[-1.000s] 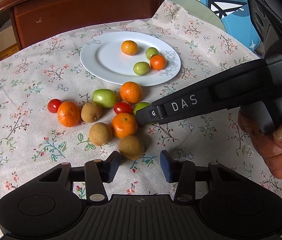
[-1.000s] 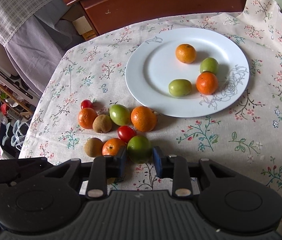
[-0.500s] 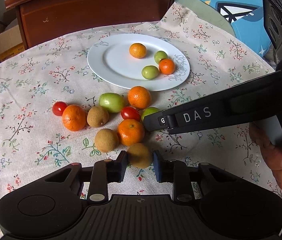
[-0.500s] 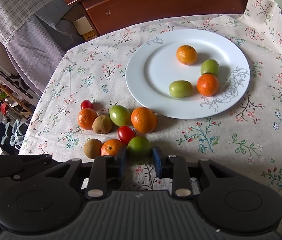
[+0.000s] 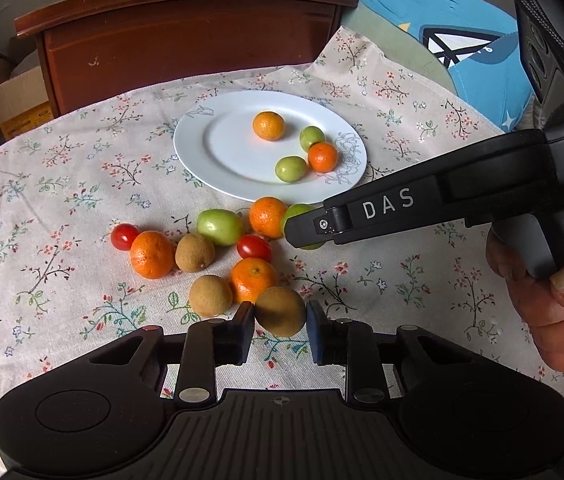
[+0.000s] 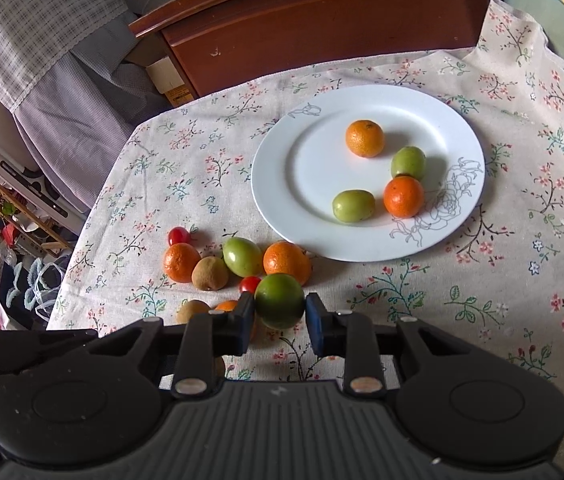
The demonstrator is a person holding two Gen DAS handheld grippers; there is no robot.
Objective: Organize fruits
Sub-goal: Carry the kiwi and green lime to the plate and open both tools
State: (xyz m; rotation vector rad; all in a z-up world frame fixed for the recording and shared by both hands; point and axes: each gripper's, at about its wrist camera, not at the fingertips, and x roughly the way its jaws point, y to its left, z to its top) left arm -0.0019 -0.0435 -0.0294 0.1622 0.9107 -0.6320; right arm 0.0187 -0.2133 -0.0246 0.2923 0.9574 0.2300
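Note:
My left gripper [image 5: 280, 326] is shut on a brown round fruit [image 5: 280, 311], held just above the floral cloth. My right gripper [image 6: 280, 316] is shut on a green fruit [image 6: 280, 300], lifted over the cloth; it also shows in the left wrist view [image 5: 302, 224], with the green fruit [image 5: 296, 212] partly hidden. A white plate [image 5: 218, 152] holds two oranges and two green fruits; it shows in the right wrist view [image 6: 306, 184] too. Loose oranges, brown fruits, cherry tomatoes and a green fruit [image 5: 220, 226] lie in front of the plate.
A dark wooden cabinet [image 5: 186, 40] stands behind the table. A blue cushion [image 5: 442, 32] lies at the back right. Grey checked fabric [image 6: 42, 40] and a cluttered shelf [image 6: 10, 208] are off the table's left edge. A cardboard box [image 5: 18, 100] sits beside the cabinet.
My left gripper closed on the brown fruit and lifted it. My right gripper raised the green fruit off the cloth and moved it a little toward the plate.

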